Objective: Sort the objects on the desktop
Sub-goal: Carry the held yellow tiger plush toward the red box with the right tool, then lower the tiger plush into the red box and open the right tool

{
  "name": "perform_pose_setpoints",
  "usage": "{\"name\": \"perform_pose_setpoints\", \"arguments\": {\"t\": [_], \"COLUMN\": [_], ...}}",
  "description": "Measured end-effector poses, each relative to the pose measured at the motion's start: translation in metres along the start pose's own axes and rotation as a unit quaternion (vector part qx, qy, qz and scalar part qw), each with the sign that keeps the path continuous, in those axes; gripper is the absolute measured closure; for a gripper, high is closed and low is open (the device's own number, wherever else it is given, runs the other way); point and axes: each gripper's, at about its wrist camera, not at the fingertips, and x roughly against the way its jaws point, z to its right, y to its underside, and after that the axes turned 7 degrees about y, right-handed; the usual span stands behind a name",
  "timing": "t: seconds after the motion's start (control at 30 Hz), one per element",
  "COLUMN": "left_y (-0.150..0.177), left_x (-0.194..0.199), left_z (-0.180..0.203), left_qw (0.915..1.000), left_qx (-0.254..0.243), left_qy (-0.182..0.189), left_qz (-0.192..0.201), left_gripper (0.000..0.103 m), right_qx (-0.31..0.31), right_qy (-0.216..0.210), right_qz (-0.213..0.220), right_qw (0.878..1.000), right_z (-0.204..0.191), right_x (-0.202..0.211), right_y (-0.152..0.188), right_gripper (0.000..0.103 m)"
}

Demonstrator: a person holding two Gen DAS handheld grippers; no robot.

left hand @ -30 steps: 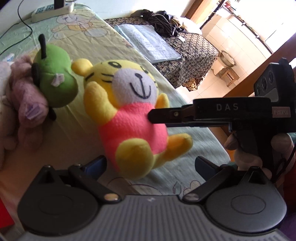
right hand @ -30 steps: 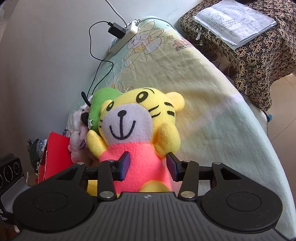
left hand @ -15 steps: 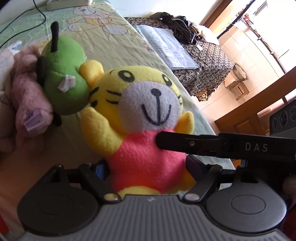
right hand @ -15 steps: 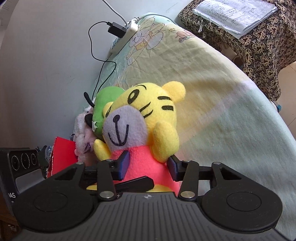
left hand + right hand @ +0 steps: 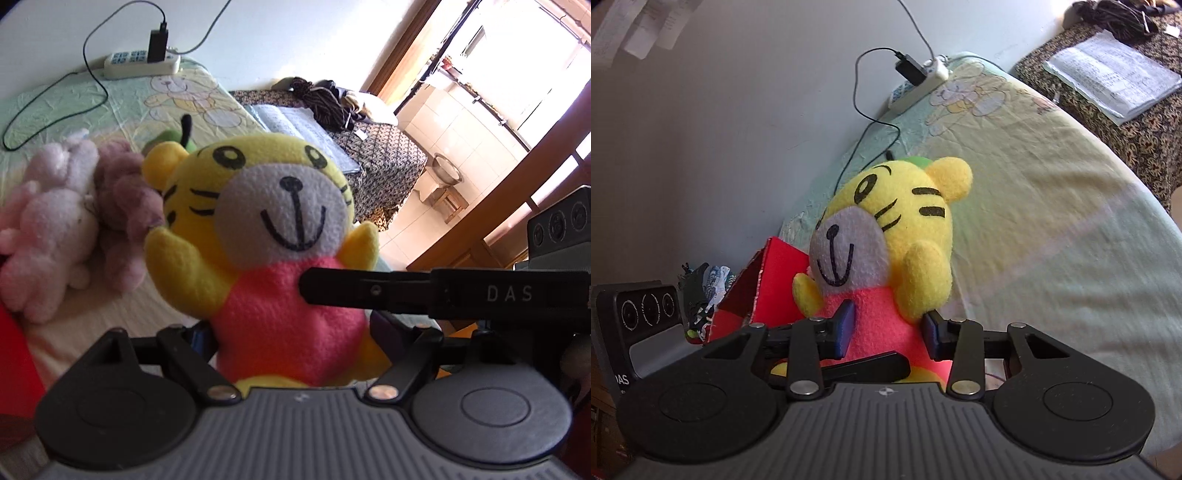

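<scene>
A yellow tiger plush (image 5: 280,236) in a pink shirt is held upright above the cartoon-print sheet (image 5: 1052,206). My right gripper (image 5: 888,328) is shut on its pink body, a pad pressing each side. In the left wrist view one right finger (image 5: 369,291) crosses the plush's belly. My left gripper (image 5: 291,332) stands open, its fingers on either side of the plush's lower body; whether they touch it I cannot tell. One left finger (image 5: 864,367) shows under the plush in the right wrist view.
A pale pink plush (image 5: 48,229) and a mauve plush (image 5: 125,206) lie at the left, with a green plush (image 5: 168,136) mostly hidden behind the tiger. A red box (image 5: 768,280) stands beside them. A power strip (image 5: 140,66) lies by the wall. An open book (image 5: 1115,81) rests on a patterned cloth.
The right gripper has carried the tiger plush up and toward the red box. The left gripper has closed in around the plush's lower body, its fingers slightly narrower than before.
</scene>
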Motion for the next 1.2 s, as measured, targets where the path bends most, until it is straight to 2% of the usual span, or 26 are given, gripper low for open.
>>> {"name": "perform_pose_setpoints", "arguments": {"t": [0.17,0.33,0.57,0.77,1.03,1.1,1.2], "left_y": [0.004,0.009,0.015,0.024,0.034,0.037,0.04], "left_x": [0.064,0.122,0.165,0.167,0.155,0.155,0.157], "left_z": [-0.018,-0.052,-0.112,-0.157,-0.202,-0.21,-0.214], "left_qw": [0.9981,0.9932,0.99,0.9927,0.9946,0.9943,0.9927], "left_qx": [-0.012,-0.017,-0.012,0.018,0.056,0.058,0.045], "left_qy": [-0.017,-0.042,-0.061,-0.049,-0.043,-0.052,-0.088], "left_qz": [0.059,0.107,0.127,0.108,0.076,0.074,0.07], "left_gripper": [0.02,0.02,0.02,0.019,0.017,0.014,0.013], "right_qx": [0.041,0.078,0.115,0.136,0.157,0.166,0.198], "right_qy": [-0.037,-0.064,-0.057,-0.006,0.091,0.107,0.15], "right_qz": [0.031,0.054,0.072,0.067,0.046,0.044,0.048], "right_qw": [0.998,0.993,0.989,0.988,0.982,0.979,0.968], "right_z": [-0.06,-0.119,-0.183,-0.212,-0.234,-0.239,-0.246], "right_x": [-0.002,-0.023,-0.073,-0.106,-0.14,-0.144,-0.152], "right_y": [0.009,0.014,0.029,0.04,0.051,0.054,0.06], "right_gripper": [0.061,0.062,0.063,0.065,0.069,0.072,0.078]}}
